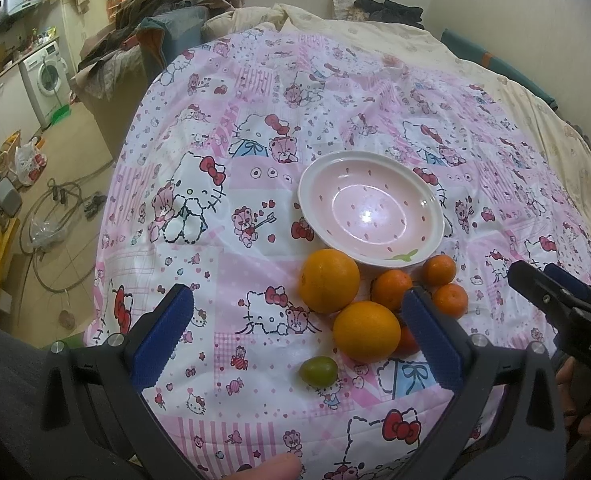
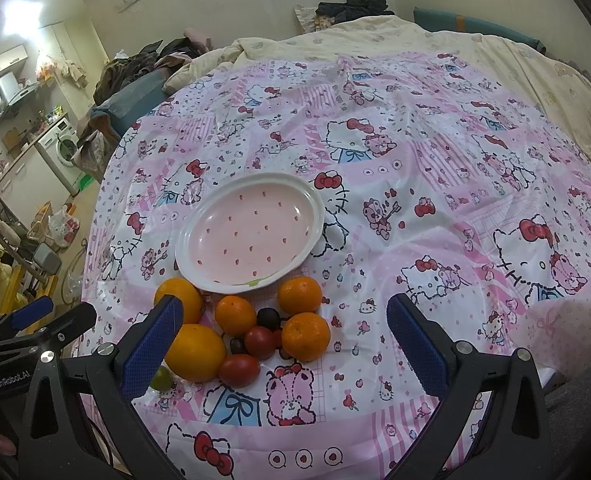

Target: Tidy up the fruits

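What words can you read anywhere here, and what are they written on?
"GenRobot.AI": white letters on the black body of the left gripper, seen in the right wrist view.
"DAS": white letters on the black body of the right gripper, seen in the left wrist view; the rest is cut off.
The bags and boxes by the washing machine are too small and blurred to read.
The plate and bedspread carry pictures only.
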